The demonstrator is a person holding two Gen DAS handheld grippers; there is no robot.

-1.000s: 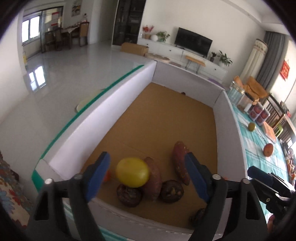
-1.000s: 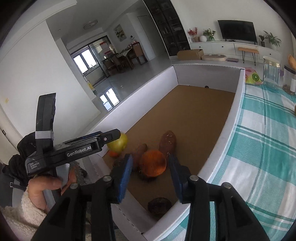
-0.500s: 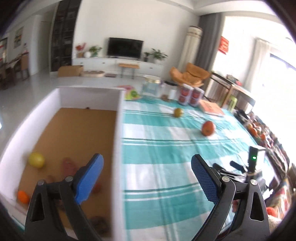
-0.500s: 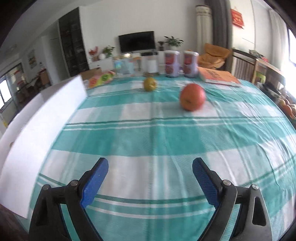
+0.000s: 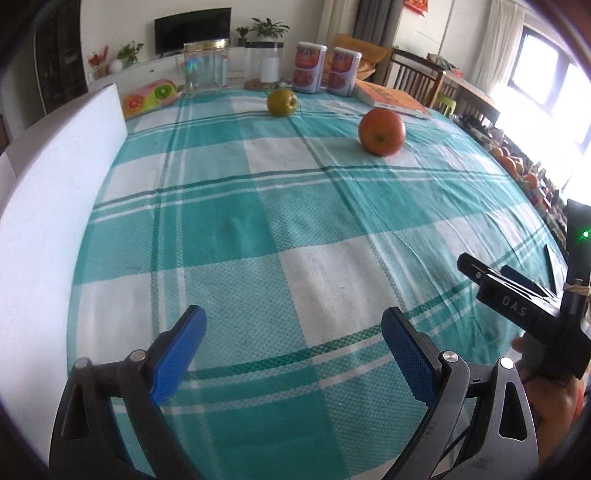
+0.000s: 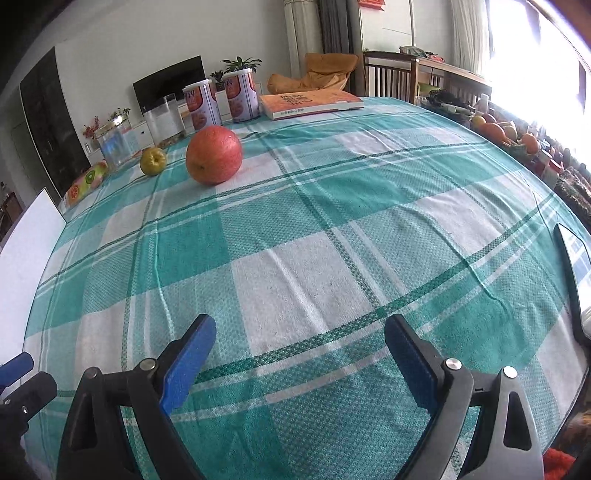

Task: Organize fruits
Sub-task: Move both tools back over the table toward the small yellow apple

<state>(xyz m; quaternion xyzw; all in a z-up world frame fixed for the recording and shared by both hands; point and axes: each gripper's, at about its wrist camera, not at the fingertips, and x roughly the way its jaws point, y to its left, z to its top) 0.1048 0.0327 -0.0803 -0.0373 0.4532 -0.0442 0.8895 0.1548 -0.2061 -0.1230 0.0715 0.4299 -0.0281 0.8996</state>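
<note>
Two fruits (image 6: 214, 154) far ahead of empty right claw (image 6: 300, 354), jaws apart.

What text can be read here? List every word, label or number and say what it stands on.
"DAS": white letters on the black body of the right gripper, seen from the left wrist.
Two red-and-white cylindrical cans: label print too blurred to read.
Orange-covered book: cover title illegible.
Red hanging sign on the wall: cut off, unreadable.

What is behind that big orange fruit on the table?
Behind the orange fruit stand two printed canisters and a clear jar, with an orange book to the right. Part of a canister's base is covered.
</note>
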